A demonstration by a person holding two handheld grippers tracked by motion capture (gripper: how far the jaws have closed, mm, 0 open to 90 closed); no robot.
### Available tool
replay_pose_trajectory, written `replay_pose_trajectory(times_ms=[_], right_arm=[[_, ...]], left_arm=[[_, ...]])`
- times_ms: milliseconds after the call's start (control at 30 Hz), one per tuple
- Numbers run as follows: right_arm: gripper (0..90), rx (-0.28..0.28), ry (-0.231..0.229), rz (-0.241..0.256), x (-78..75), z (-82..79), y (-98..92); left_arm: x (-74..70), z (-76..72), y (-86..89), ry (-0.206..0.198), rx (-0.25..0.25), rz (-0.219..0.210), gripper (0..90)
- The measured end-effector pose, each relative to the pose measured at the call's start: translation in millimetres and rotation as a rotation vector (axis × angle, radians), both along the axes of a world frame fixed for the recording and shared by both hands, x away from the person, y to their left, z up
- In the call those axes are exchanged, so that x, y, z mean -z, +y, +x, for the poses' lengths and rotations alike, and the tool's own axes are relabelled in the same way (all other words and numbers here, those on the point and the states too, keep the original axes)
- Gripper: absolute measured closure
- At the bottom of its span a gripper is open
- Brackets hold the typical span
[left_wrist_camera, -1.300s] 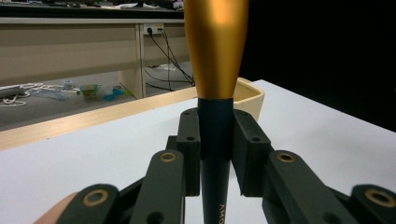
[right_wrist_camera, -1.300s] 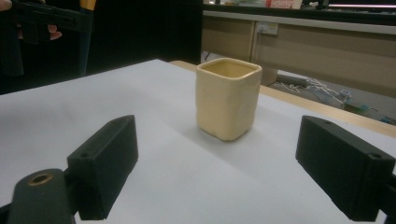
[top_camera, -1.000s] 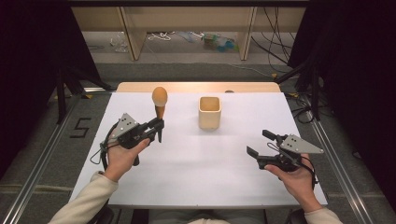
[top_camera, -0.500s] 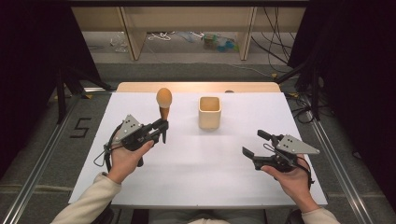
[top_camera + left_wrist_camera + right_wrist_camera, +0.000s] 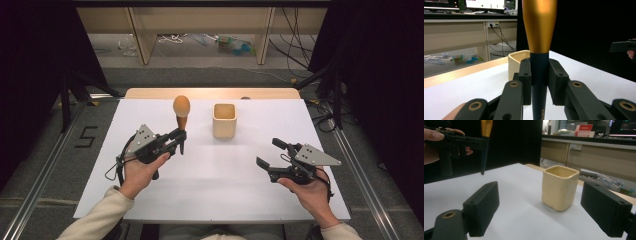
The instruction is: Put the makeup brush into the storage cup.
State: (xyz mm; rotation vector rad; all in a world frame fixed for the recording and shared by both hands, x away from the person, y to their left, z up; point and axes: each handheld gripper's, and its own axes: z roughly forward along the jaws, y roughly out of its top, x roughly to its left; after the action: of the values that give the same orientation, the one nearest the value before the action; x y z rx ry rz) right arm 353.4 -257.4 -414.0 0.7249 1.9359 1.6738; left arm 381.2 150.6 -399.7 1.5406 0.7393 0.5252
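Glossy cream ceramic-looking cup (image 5: 559, 187), satin gold-and-dark brush handle (image 5: 539, 37), matt white tabletop (image 5: 225, 165)

From my remote screen I see a white table top (image 5: 215, 170) with a strip of light wood (image 5: 150, 93) at its far edge. Behind it stands a long wooden bench (image 5: 200, 20), and under it lie cables (image 5: 170, 39) and some small coloured items (image 5: 235, 46) on a grey floor (image 5: 165, 62). Black curtains (image 5: 35, 45) close both sides. On the floor at the left is a painted number 5 (image 5: 86, 136) beside a metal rail (image 5: 40, 185). In the left gripper view, monitors (image 5: 485, 3) are lit on the bench, and a wall socket (image 5: 491, 24) is below them.
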Motion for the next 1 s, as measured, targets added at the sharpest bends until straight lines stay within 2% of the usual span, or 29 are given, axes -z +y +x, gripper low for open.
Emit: replay_pose_trajectory(times_ms=[67, 267, 300, 433, 467, 533, 567, 600, 633, 700, 1000], right_arm=[[16.3, -0.007, 0.007, -0.01, -1.0, -0.2, 0.6], [16.4, -0.033, -0.004, 0.012, -1.6, 1.2, 9.7], [16.4, -0.019, -0.01, 0.006, -2.2, 1.0, 10.4], [16.4, -0.042, 0.02, 0.012, -3.0, 0.2, 13.5], [16.4, -0.036, 0.001, -0.006, -3.7, 1.2, 13.1], [16.4, -0.04, -0.001, 0.001, -3.9, 1.3, 14.4], [16.4, -0.041, 0.018, 0.014, -3.9, 0.3, 16.2], [16.4, -0.04, -0.014, 0.014, -4.1, 2.4, 16.4], [16.5, -0.038, -0.004, -0.002, -5.0, 1.8, 16.1], [16.5, -0.037, -0.005, 0.013, -5.2, 2.0, 18.4], [16.6, -0.055, -0.014, 0.012, -7.3, 4.2, 25.4]], left_arm=[[-0.2, -1.3, -3.5, -0.005, 0.007, -0.007, 74.5], [0.7, -2.8, -14.2, -0.013, 0.037, -0.009, 74.5], [0.9, -3.1, -15.3, -0.011, 0.041, -0.011, 74.5], [1.2, -4.0, -20.0, -0.015, 0.049, -0.012, 74.5], [1.3, -3.8, -20.6, -0.02, 0.055, -0.008, 74.5], [1.8, -4.2, -22.9, -0.018, 0.064, -0.006, 74.5], [2.3, -4.2, -24.5, -0.015, 0.07, -0.009, 74.5], [2.7, -4.9, -25.4, -0.013, 0.069, -0.003, 74.5], [2.9, -5.0, -26.6, -0.013, 0.074, -0.002, 74.5], [3.3, -5.5, -28.7, -0.017, 0.081, 0.004, 74.5], [5.9, -5.9, -36.9, -0.005, 0.088, 0.008, 74.5]])
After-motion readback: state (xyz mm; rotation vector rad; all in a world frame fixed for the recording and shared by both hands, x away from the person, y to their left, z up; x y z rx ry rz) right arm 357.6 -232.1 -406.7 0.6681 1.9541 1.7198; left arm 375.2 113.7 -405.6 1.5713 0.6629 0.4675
